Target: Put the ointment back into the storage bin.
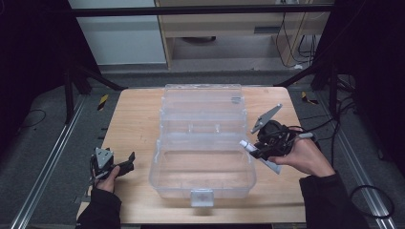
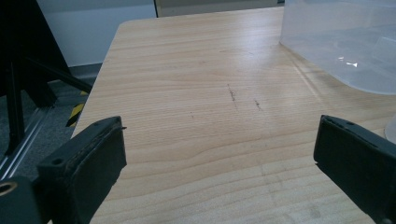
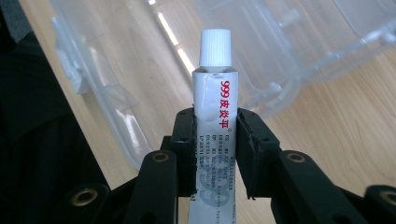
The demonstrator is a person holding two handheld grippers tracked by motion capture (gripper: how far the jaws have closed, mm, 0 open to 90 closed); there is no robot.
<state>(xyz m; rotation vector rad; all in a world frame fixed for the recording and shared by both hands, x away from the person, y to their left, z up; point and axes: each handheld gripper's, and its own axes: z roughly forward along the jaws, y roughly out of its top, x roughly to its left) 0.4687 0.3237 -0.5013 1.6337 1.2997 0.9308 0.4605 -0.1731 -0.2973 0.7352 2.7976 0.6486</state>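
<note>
Over the right edge of the clear plastic box (image 1: 202, 157), the right hand-held gripper (image 1: 256, 151) is clamped tight on a small tube of ointment (image 3: 214, 126). It's a white, flattened tube with a ribbed white screw cap (image 3: 215, 46), red characters and "999" printed along its length. Cap leads, pointing toward the box; the long axis runs straight out along the jaws, tail end trailing back by the hand. Left hand-held gripper (image 1: 125, 164) sits low over the wooden counter (image 2: 196, 93), jaws wide apart, nothing between them.

Clear box (image 1: 203, 157) on wooden table (image 1: 138, 124)
</note>
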